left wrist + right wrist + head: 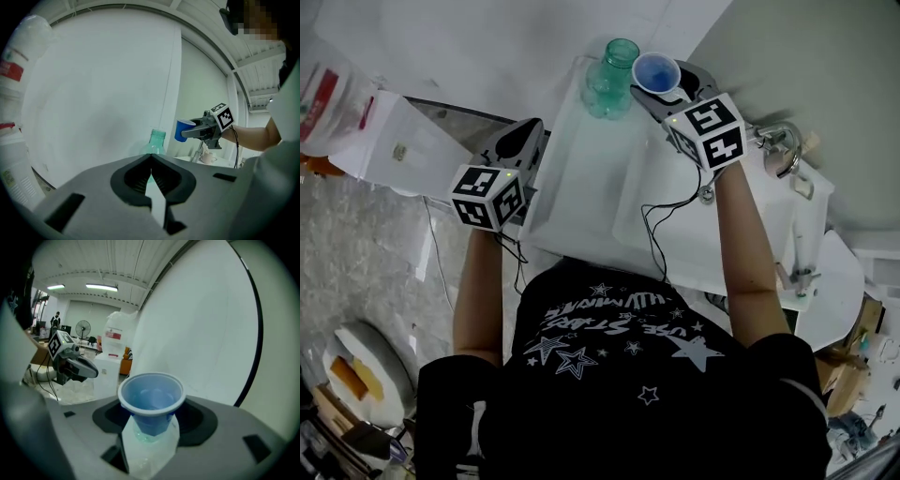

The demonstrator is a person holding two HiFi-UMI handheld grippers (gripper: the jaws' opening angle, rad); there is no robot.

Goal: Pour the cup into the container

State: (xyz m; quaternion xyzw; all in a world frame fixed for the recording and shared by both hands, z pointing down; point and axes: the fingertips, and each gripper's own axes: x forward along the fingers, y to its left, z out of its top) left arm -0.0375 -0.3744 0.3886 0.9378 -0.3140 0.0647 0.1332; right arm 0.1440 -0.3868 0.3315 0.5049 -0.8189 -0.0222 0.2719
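Blue plastic cup (656, 71) sits upright, clamped in the right gripper's (667, 84) jaws, just beside the mouth of the green translucent plastic bottle (612, 82) on the white bench (581, 197). The pour looks not yet begun; next, the rim must be centred over the mouth and the cup tipped. The left gripper's (523, 139) jaws are together, empty.

I see a white table (581, 187) filling the middle of the head view, its far end reaching toward upper centre. A clear green bottle (612, 80) stands upright on that far end, mouth open. A thin black cable (649, 230) loops over the tabletop at centre right; I cannot tell whether it rests there. Metal fittings (785, 150), which I cannot identify, sit at the table's right edge.
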